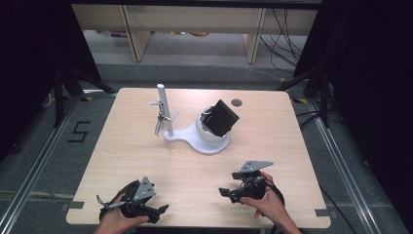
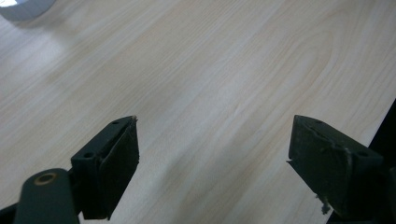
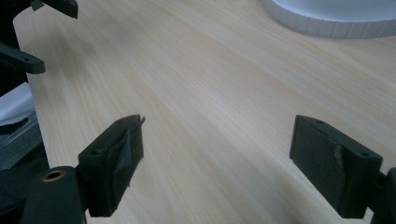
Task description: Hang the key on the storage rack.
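— On the worktop (image 1: 146, 161), where's the stand (image 1: 197, 134)?
— Mid-table, well ahead of both; my right hand-held gripper (image 1: 234, 187) is nearer than the left hand-held gripper (image 1: 158, 212). Both gape wide, empty.

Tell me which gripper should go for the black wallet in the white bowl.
Right, probably. The right gripper lies open on the table almost straight below the black wallet in the white bowl; the left gripper, also open, sits farther off to the left.
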### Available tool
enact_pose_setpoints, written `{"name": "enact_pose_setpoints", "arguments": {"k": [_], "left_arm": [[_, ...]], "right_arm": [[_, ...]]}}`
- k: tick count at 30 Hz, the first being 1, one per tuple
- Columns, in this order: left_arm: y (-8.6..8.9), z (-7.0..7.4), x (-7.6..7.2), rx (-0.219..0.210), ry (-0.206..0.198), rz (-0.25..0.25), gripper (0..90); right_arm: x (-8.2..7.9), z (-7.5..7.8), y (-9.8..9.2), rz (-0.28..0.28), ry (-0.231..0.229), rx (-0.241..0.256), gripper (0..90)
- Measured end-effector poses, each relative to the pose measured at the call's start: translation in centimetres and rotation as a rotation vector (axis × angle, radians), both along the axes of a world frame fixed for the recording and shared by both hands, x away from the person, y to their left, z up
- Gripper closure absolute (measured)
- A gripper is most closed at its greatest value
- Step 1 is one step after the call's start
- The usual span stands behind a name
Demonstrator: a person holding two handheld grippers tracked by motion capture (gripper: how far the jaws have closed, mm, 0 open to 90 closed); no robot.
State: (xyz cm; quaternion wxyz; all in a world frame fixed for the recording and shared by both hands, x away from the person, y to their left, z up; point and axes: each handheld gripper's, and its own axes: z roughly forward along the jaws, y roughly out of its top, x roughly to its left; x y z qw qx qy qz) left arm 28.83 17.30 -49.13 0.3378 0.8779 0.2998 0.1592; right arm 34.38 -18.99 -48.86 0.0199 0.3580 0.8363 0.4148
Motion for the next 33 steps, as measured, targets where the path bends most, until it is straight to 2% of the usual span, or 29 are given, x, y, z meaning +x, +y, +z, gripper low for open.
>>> {"name": "enact_pose_setpoints", "arguments": {"k": [1,2,3,4,5,7,9,10,11,13,14,16,17,18,20,21,22,23,32,33], "left_arm": [[0.1,-0.1,0.0,0.001,-0.01,0.001,15.9],[0.1,-0.6,-0.5,-0.019,-0.007,0.021,15.9],[0.1,-0.6,-0.5,-0.019,-0.007,0.021,15.9],[0.2,-0.7,-0.5,-0.014,-0.009,0.006,15.9],[0.1,-0.8,-0.7,-0.02,0.007,0.01,15.9],[0.2,-0.8,-0.8,-0.007,0.001,-0.004,15.8],[0.3,-0.9,-1.0,-0.017,0.0,0.003,15.8],[0.3,-0.9,-1.2,-0.022,0.002,0.009,15.8],[0.4,-0.9,-1.2,-0.015,-0.001,0.002,15.8],[0.5,-0.9,-1.1,-0.011,-0.005,0.005,15.7],[0.5,-1.0,-1.2,-0.02,0.012,0.022,15.7],[0.5,-1.0,-1.2,-0.016,0.004,0.019,15.7],[0.5,-1.1,-1.2,-0.022,0.01,0.028,15.7],[0.5,-1.1,-1.2,-0.021,0.012,0.023,15.7],[0.4,-1.2,-1.2,-0.019,0.019,0.017,15.6],[0.5,-1.2,-1.1,-0.007,0.002,0.004,15.6],[0.5,-1.2,-1.1,-0.008,0.007,0.019,15.6],[0.4,-1.3,-1.2,-0.015,0.018,0.025,15.5],[0.6,-1.5,-0.9,-0.004,0.012,0.01,15.4],[0.6,-1.5,-1.0,-0.011,0.025,0.026,15.4]], "right_arm": [[-0.1,0.0,0.1,-0.003,0.011,-0.001,18.4],[0.2,-0.2,0.1,0.029,-0.023,0.0,18.4],[0.2,-0.2,0.1,0.029,-0.023,0.0,18.4],[-0.1,-0.1,0.2,0.011,0.005,0.001,18.4],[-0.1,-0.1,0.2,0.008,-0.011,-0.011,18.4],[-0.1,-0.2,0.3,0.006,-0.017,-0.006,18.3],[-0.3,-0.2,0.5,0.017,-0.003,-0.013,18.4],[-0.3,-0.3,0.6,0.022,-0.018,-0.008,18.4],[-0.1,-0.3,0.5,0.035,-0.031,-0.024,18.4],[-0.1,-0.3,0.6,0.04,-0.028,-0.026,18.3],[-0.1,-0.4,0.6,0.043,-0.033,-0.027,18.4],[-0.2,-0.4,0.6,0.038,-0.039,-0.027,18.3],[-0.2,-0.3,0.6,0.033,-0.027,-0.021,18.3],[-0.1,-0.4,0.6,0.046,-0.039,-0.021,18.3],[-0.1,-0.4,0.7,0.048,-0.033,-0.023,18.3],[-0.1,-0.4,0.7,0.051,-0.041,-0.026,18.3],[-0.4,-0.4,0.8,0.026,-0.005,-0.02,18.3],[-0.4,-0.4,0.7,0.028,-0.013,-0.02,18.3],[-0.2,-0.4,0.7,0.038,-0.023,-0.029,18.2],[-0.2,-0.4,0.7,0.039,-0.024,-0.029,18.1]]}}
